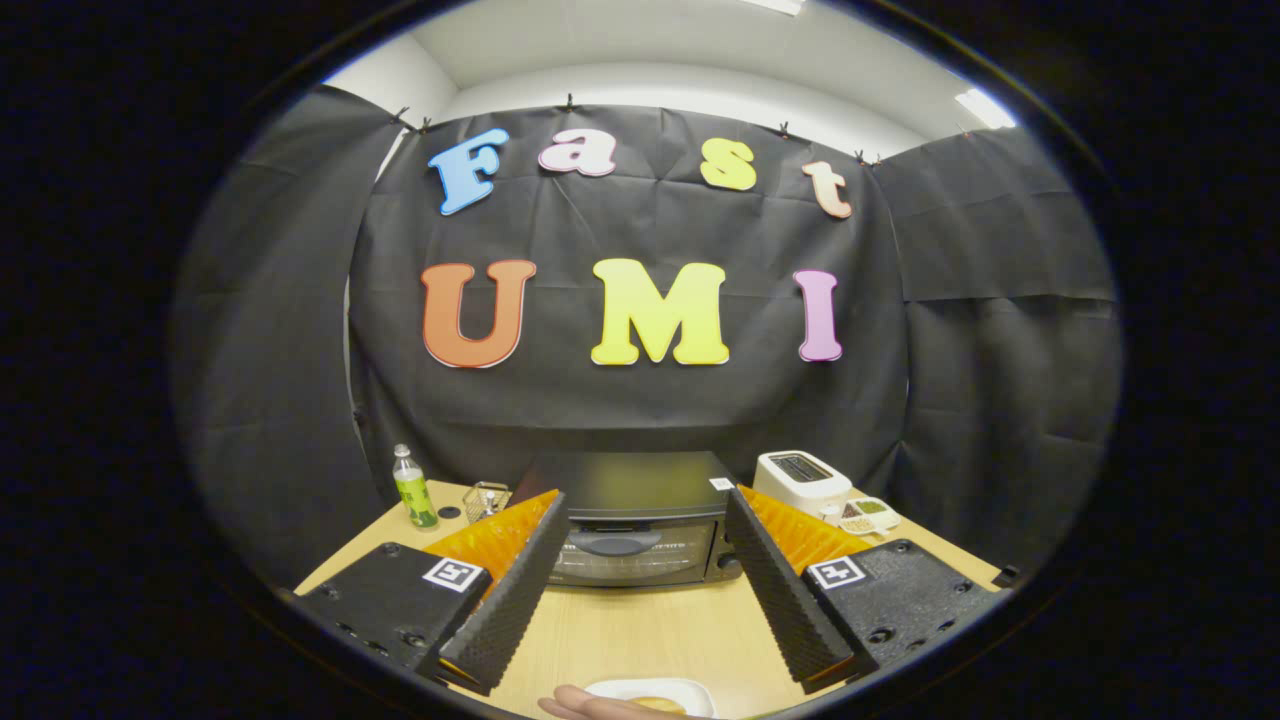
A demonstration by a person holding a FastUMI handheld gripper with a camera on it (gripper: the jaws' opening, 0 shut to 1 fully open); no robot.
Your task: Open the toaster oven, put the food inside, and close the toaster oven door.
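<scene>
- You will find no legible word, brand or number on any device on the table.
- Gripper (645, 497), fingers spread wide apart with the toaster oven (630, 545) beyond them: each finger mount carries one square black-and-white marker, the left marker (455, 574) and the right marker (836, 572). These are coded patterns, not text.
- Toaster oven, top corner: a small white sticker (721, 484), print too small to read.
- Bottle (413, 490): green label, illegible.
- White toaster (800, 478): dark top panel, markings illegible.

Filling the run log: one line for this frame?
gripper: open, empty | toaster oven: door shut, beyond fingers | plate: food on it, by hand
</scene>
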